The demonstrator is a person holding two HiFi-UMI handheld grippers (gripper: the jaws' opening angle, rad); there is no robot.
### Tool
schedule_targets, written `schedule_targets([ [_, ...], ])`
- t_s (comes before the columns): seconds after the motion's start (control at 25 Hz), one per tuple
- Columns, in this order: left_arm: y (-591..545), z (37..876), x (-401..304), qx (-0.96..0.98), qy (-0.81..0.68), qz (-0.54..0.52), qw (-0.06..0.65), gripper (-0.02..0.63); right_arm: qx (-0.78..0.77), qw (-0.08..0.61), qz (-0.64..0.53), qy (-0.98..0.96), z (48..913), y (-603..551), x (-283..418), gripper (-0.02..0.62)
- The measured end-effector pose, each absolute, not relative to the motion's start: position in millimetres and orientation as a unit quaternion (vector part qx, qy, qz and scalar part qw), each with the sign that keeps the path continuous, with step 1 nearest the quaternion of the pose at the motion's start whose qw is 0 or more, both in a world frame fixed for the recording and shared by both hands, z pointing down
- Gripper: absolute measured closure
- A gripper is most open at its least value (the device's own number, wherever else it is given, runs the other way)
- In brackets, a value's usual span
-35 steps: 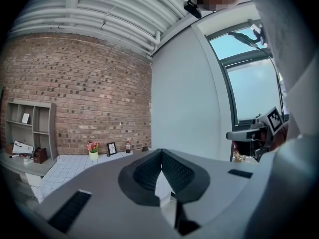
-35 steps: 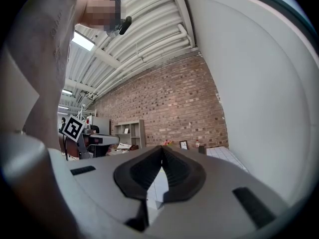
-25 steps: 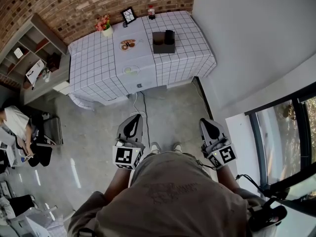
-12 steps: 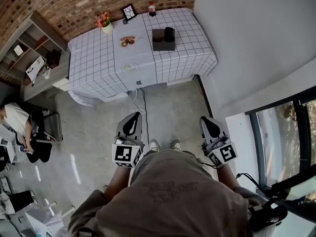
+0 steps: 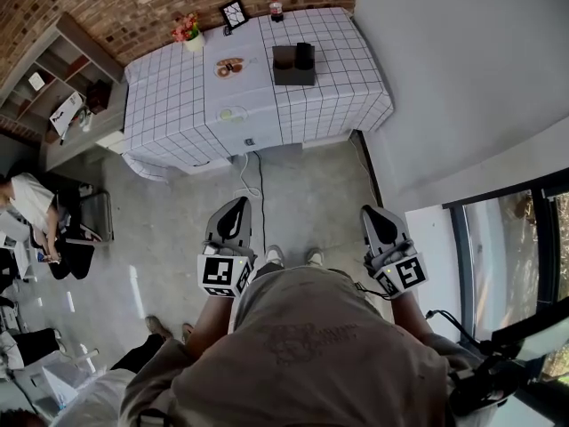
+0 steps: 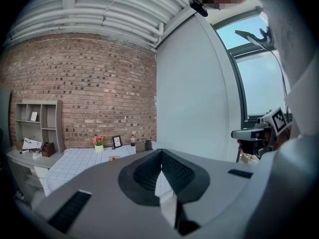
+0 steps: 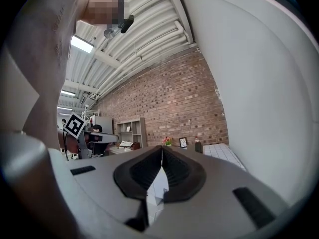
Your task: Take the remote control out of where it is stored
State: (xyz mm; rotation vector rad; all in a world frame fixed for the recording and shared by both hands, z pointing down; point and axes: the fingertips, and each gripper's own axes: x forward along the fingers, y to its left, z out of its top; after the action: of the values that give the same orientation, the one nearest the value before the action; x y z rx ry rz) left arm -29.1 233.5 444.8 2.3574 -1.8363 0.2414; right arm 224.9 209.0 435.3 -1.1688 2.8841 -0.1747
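The white grid-cloth table (image 5: 178, 105) stands far ahead against the brick wall. On it sits a dark open box (image 5: 292, 67) with a black object (image 5: 304, 56) upright in it; I cannot tell whether that is the remote control. Both grippers hang low in front of the person's waist, over the concrete floor and far from the table. The left gripper (image 5: 237, 205) is shut and empty, its pads meeting in the left gripper view (image 6: 161, 151). My right gripper (image 5: 374, 213) is likewise shut on nothing (image 7: 161, 149).
The table also carries a flower pot (image 5: 188, 36), a picture frame (image 5: 233, 13), a bottle (image 5: 275, 8) and a small plate (image 5: 228, 64). A shelf unit (image 5: 67, 83) stands at the left, a seated person (image 5: 25, 210) below it. A white wall and a window (image 5: 507, 238) close the right side.
The table has slid slightly up in the head view. Another person's shoes and clothing have come into view at the bottom left. Both grippers stay shut and have barely moved.
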Motion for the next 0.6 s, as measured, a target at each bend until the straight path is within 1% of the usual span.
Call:
schedule_targets([
  [0.6,223.9,444.2,-11.8,0.764,-0.635,0.071,0.084,0.594,-0.378,0.017,-0.049,0.924,442.8,188.5,275.0,0.581],
])
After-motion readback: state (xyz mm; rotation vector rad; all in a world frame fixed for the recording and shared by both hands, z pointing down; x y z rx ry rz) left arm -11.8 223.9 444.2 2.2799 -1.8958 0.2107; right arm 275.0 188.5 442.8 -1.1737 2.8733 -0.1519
